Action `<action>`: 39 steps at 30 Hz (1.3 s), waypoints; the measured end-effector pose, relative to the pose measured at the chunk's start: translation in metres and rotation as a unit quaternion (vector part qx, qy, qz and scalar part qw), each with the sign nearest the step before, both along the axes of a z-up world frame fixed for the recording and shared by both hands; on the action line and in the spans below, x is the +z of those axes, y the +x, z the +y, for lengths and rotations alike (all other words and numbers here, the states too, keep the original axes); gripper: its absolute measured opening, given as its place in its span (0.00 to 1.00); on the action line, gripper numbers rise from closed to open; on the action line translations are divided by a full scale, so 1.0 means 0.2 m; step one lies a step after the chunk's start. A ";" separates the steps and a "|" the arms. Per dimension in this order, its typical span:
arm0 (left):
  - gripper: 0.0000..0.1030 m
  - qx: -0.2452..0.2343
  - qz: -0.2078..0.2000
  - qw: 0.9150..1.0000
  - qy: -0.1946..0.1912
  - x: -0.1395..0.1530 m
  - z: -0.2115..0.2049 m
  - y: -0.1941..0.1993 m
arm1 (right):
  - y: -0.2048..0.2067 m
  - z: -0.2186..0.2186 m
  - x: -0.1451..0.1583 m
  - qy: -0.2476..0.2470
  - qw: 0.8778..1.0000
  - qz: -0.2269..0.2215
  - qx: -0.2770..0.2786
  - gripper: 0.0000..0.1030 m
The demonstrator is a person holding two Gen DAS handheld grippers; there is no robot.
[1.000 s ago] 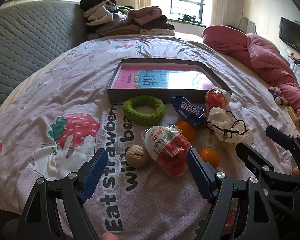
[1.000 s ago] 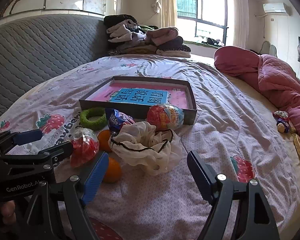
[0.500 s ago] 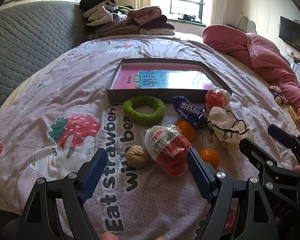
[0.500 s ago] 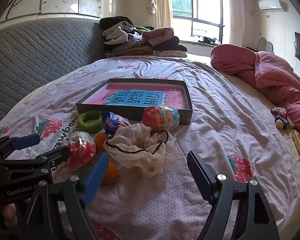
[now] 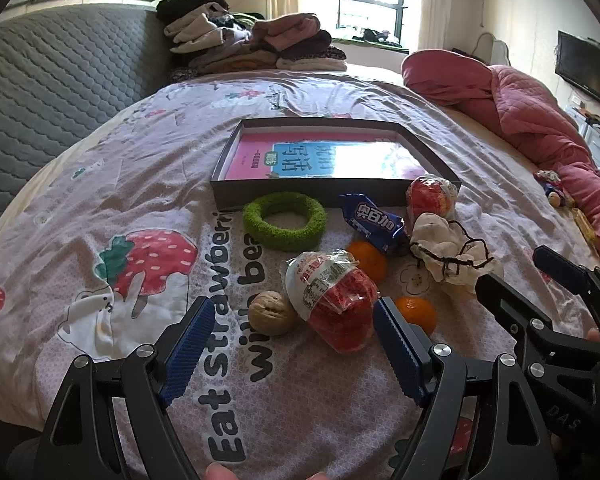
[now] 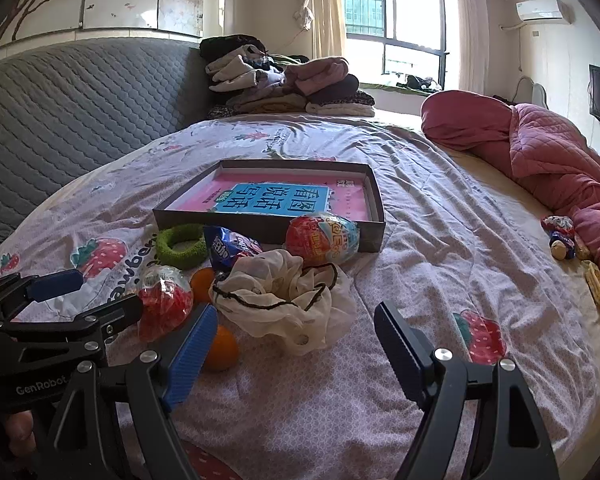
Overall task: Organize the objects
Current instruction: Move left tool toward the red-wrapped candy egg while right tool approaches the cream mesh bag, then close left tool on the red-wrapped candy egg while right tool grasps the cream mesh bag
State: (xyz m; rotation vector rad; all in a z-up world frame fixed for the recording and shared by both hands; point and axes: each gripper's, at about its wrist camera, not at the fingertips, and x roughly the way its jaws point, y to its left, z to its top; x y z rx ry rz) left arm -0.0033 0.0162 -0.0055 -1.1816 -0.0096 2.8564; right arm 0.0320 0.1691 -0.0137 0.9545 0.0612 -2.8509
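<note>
A shallow grey box (image 5: 224,196) holding a pink and blue book lies on the bedspread; it also shows in the right wrist view (image 6: 374,236). In front of it lie a green ring (image 5: 284,226), a blue snack packet (image 5: 374,222), a red and blue toy egg (image 6: 322,238), a cream drawstring pouch (image 6: 284,300), two oranges (image 5: 368,258) (image 5: 416,314), a walnut (image 5: 270,312) and a red snack bag (image 5: 332,300). My left gripper (image 5: 292,348) is open just short of the walnut and red bag. My right gripper (image 6: 296,350) is open just short of the pouch.
A grey quilted headboard (image 5: 56,80) stands at left. Folded clothes (image 5: 256,48) are stacked at the far end. A pink quilt (image 6: 540,156) lies along the right side, with a small toy (image 6: 560,236) beside it.
The right gripper has moved a little towards the pouch and the box. The left gripper has stayed still. Both stay open.
</note>
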 end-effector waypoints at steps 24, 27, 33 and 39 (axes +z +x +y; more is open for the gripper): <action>0.80 -0.010 -0.017 1.000 -0.008 -0.04 0.08 -0.07 | -0.07 0.06 -0.03 -0.004 1.000 -0.025 -0.011 0.78; 0.80 -0.006 -0.021 1.000 -0.005 -0.05 0.08 -0.10 | -0.11 0.07 -0.04 -0.006 0.999 -0.036 -0.009 0.78; 0.80 -0.004 -0.031 0.999 -0.013 -0.06 0.08 -0.17 | -0.17 0.06 -0.07 -0.007 0.998 -0.062 0.000 0.78; 0.80 -0.006 -0.059 0.998 -0.003 -0.12 0.08 -0.23 | -0.24 0.07 -0.10 -0.024 0.995 -0.091 0.006 0.78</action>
